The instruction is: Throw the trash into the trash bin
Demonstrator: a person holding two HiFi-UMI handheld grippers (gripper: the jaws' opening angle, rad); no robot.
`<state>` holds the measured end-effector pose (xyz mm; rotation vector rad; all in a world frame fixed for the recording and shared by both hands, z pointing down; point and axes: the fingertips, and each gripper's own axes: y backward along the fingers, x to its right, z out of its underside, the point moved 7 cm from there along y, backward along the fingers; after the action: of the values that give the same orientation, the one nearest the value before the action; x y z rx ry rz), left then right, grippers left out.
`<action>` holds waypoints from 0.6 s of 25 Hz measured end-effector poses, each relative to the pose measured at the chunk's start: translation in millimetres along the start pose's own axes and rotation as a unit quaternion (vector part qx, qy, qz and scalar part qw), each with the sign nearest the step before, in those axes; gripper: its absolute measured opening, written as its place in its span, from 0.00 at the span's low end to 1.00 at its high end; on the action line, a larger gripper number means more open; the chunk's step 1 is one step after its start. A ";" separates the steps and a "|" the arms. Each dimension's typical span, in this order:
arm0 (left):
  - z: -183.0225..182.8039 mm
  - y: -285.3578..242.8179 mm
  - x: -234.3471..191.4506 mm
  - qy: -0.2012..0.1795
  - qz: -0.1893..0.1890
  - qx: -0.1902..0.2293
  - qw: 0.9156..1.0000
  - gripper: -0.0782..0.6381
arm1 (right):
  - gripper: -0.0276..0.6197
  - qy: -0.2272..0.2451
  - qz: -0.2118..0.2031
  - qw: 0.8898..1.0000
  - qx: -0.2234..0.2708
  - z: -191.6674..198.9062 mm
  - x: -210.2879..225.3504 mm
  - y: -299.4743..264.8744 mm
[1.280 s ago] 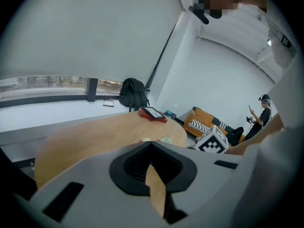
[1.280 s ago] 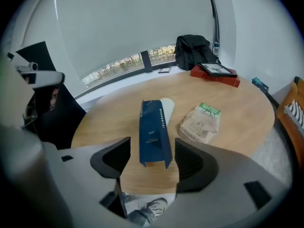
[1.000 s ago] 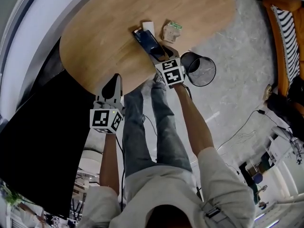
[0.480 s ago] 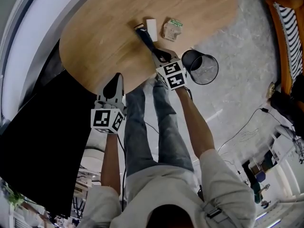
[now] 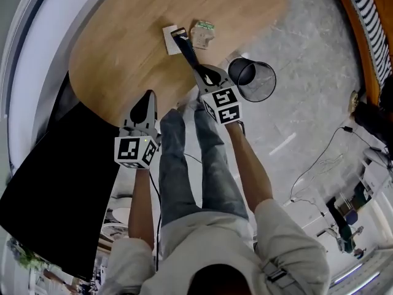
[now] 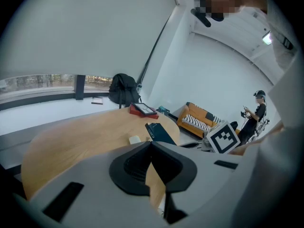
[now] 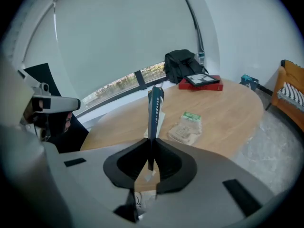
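A flat dark blue wrapper [image 5: 188, 51] sticks out over the wooden table [image 5: 123, 54], raised off its top. My right gripper [image 5: 205, 75] is shut on its near end, and its jaws have just closed there. Seen from the right gripper view, the wrapper [image 7: 154, 110] stands edge-on between the pads of the right gripper [image 7: 151, 150]. A white piece [image 5: 171, 39] and a crumpled packet with a green label [image 5: 202, 35] lie beyond it. The black mesh trash bin [image 5: 256, 83] stands on the floor, right of my right gripper. My left gripper [image 5: 145, 102] is shut on nothing at the table's near edge.
A black backpack [image 7: 183, 65] and a red book with a tablet on it [image 7: 200, 83] sit at the table's far end. An orange sofa with a striped cushion [image 5: 368, 23] stands to the right. A cable [image 5: 319, 165] runs across the stone floor.
The right gripper closed on the near end of the blue wrapper, which lay flat on the table, and lifted it. The left gripper shifted a little along the table's edge.
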<state>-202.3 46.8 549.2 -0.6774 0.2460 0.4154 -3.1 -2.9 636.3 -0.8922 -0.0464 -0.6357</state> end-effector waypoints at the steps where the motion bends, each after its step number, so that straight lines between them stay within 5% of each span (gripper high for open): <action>1: -3.0 -5.7 4.6 -0.005 0.006 -0.002 1.000 0.13 | 0.14 -0.009 0.009 1.000 0.005 0.6 7.9 8.9; 7: -10.3 -50.9 51.1 -0.045 0.060 -0.018 0.997 0.13 | 0.13 -0.059 0.077 0.995 0.016 36.3 67.2 67.1; 15: -7.1 -102.4 139.2 -0.099 0.147 -0.056 0.983 0.13 | 0.13 -0.164 0.179 0.970 0.004 128.7 132.7 148.8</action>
<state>-33.2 10.7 551.7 -0.7074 0.1341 0.7801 212.9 94.1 651.8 -0.9610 -0.1808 -0.1481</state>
